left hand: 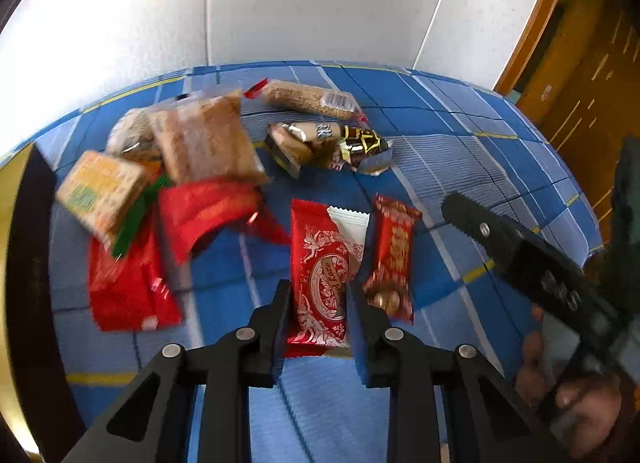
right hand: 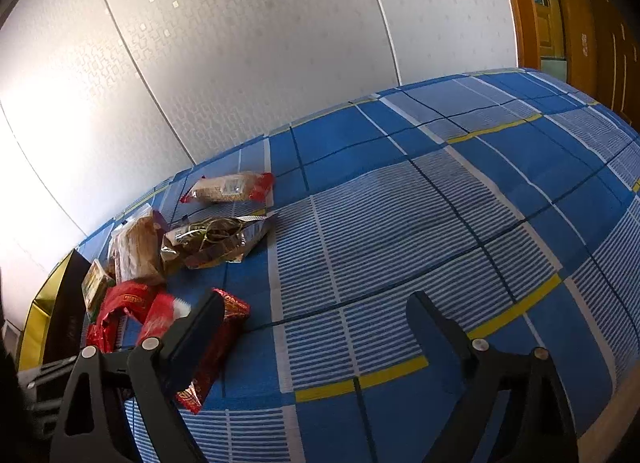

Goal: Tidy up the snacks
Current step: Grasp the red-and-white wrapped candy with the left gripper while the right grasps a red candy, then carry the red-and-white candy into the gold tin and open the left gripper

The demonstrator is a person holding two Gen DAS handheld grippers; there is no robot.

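Observation:
My left gripper (left hand: 318, 301) is shut on a red packet with white ornament (left hand: 320, 263), which lies flat on the blue check cloth (left hand: 460, 151). A white packet (left hand: 352, 221) and a dark red and gold packet (left hand: 394, 251) lie just to its right. Other red packets (left hand: 124, 287), brown cracker packs (left hand: 204, 139), an orange pack (left hand: 100, 191), foil packets (left hand: 320, 143) and a sesame bar (left hand: 308, 99) lie further back. My right gripper (right hand: 316, 315) stands open over bare cloth, its left finger beside the dark red packet (right hand: 216, 351).
A dark box with a gold edge (right hand: 64, 303) stands at the cloth's left end. White wall panels rise behind the table, and a wooden door (right hand: 552, 23) is at the right. A hand (left hand: 580, 403) holds the right gripper. Bare cloth (right hand: 440, 203) stretches to the right.

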